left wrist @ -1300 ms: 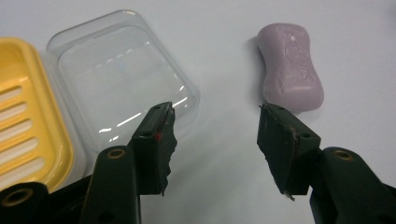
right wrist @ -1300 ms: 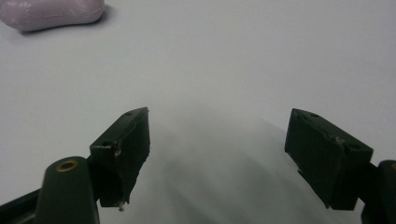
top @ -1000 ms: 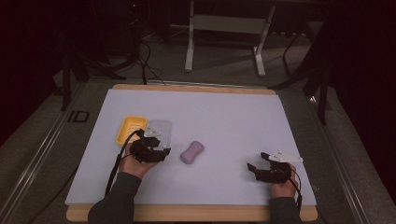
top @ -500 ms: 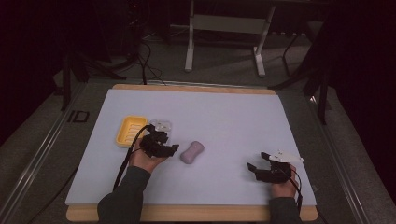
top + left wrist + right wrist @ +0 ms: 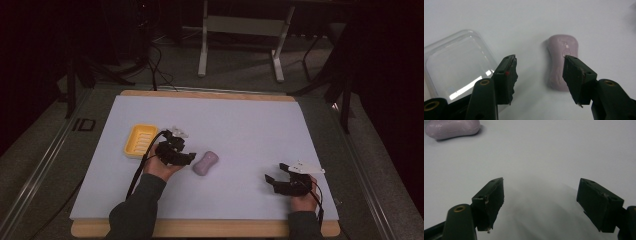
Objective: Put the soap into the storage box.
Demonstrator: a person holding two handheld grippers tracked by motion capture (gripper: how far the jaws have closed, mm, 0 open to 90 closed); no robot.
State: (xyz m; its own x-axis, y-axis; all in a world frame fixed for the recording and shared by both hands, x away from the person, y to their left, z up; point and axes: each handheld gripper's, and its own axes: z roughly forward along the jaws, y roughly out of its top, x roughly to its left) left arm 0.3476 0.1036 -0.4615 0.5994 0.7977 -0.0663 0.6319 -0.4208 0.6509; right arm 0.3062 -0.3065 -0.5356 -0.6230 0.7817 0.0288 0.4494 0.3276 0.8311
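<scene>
A pale purple bar of soap point(image 5: 206, 163) lies on the white table mat. My left gripper point(image 5: 189, 158) sits just left of it, open, with nothing held. In the left gripper view the soap point(image 5: 562, 58) lies just beyond the gripper point(image 5: 539, 72), partly behind the right jaw and not touched by either. A clear plastic lid point(image 5: 456, 62) rests flat behind the left jaw. My right gripper point(image 5: 275, 173) stands open and empty at the front right, well apart from the soap. The right gripper view has the soap point(image 5: 451, 128) far off, beyond the wide-open gripper point(image 5: 540, 200).
A yellow soap dish point(image 5: 140, 139) sits to the left of my left hand. The white mat point(image 5: 240, 125) lies on a wooden board whose front edge point(image 5: 200, 229) is near the person's sleeves. Table legs and cables stand on the dark floor beyond.
My left gripper has moved right, away from the yellow dish and clear lid, up to the soap. The right gripper has stayed in place.
</scene>
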